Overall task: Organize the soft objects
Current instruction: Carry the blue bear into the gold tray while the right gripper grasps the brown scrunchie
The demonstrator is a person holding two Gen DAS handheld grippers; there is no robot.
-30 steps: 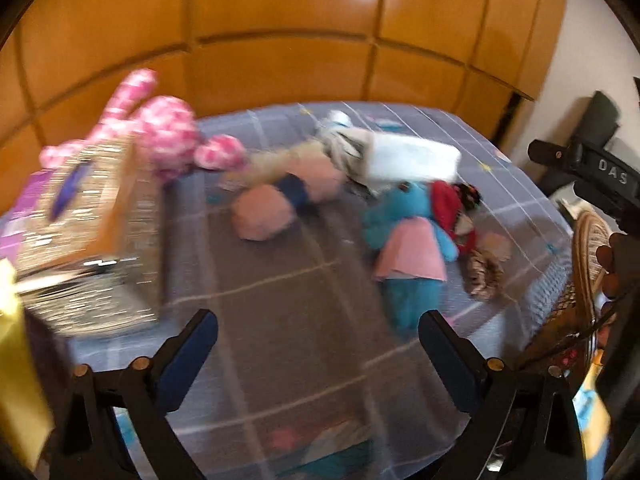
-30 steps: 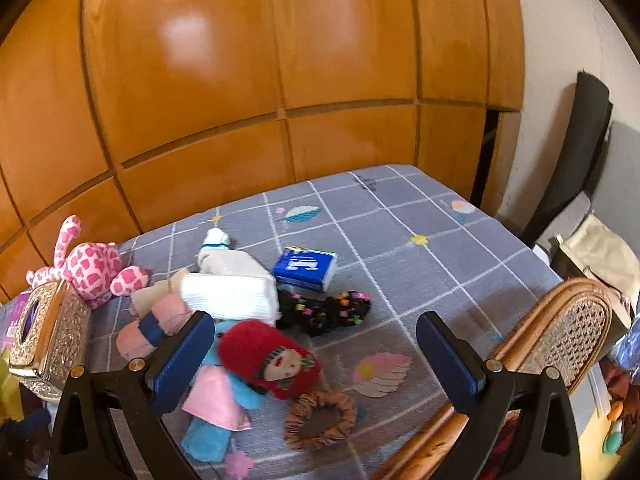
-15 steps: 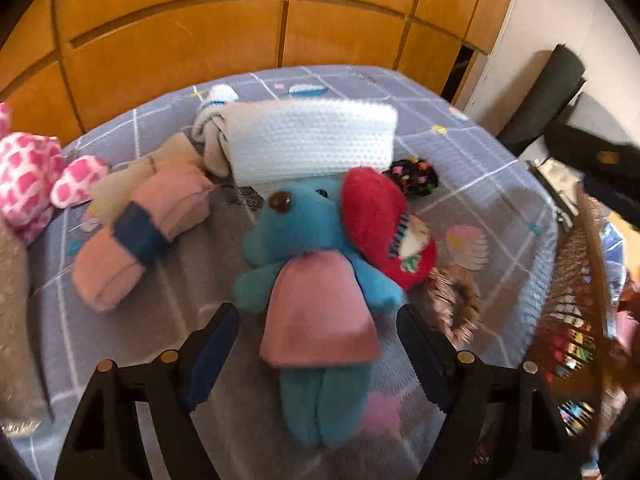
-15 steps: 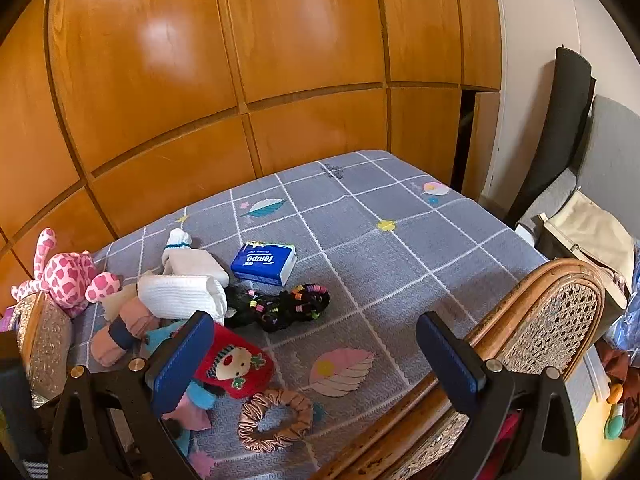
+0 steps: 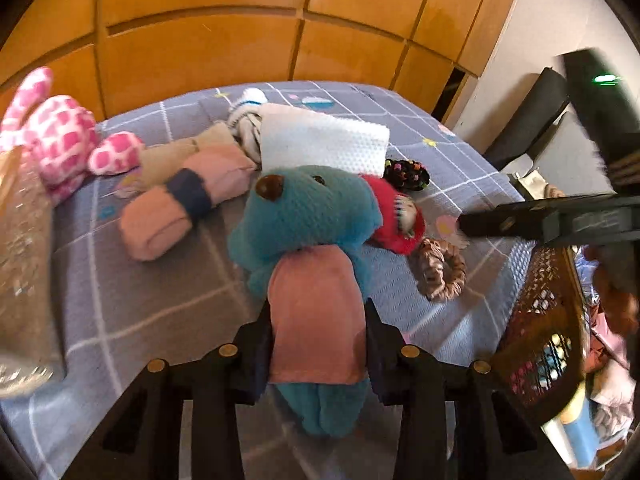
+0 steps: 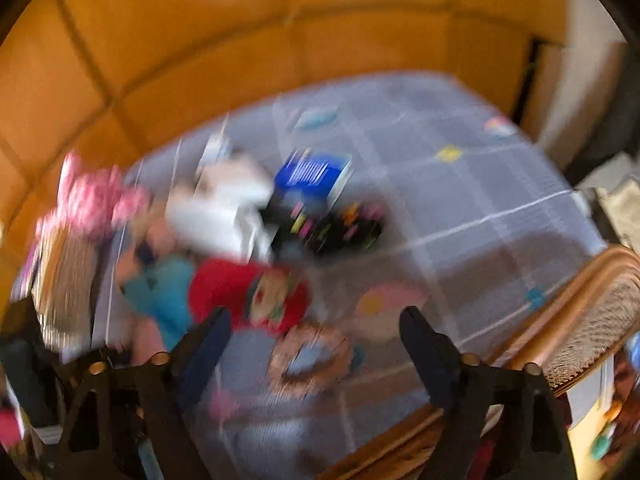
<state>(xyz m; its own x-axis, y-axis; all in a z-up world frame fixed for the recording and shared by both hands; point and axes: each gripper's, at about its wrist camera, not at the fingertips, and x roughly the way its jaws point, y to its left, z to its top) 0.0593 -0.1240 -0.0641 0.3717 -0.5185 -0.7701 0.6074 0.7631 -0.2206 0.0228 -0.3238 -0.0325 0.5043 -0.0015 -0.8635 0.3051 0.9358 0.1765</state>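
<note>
Teal plush toy (image 5: 308,216) pinched inside left gripper (image 5: 318,344).

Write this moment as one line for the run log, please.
left gripper: shut on teal plush toy | right gripper: open, over brown scrunchie | view blurred

Fuzzy knitted teal plush bear (image 5: 308,216) in matt pink cloth dress, waffle-textured white towel (image 5: 324,146), glossy varnished wood panelling (image 5: 240,20), woven rattan chair (image 6: 592,300), matt grey checked bedsheet (image 5: 160,300)

Right wrist view is motion-blurred throughout: blue packet (image 6: 316,174) lettering unreadable. Left wrist view: glittery box (image 5: 20,264) cut by left edge; red doll (image 5: 394,220) partly hidden behind teal plush (image 5: 308,216).
</note>
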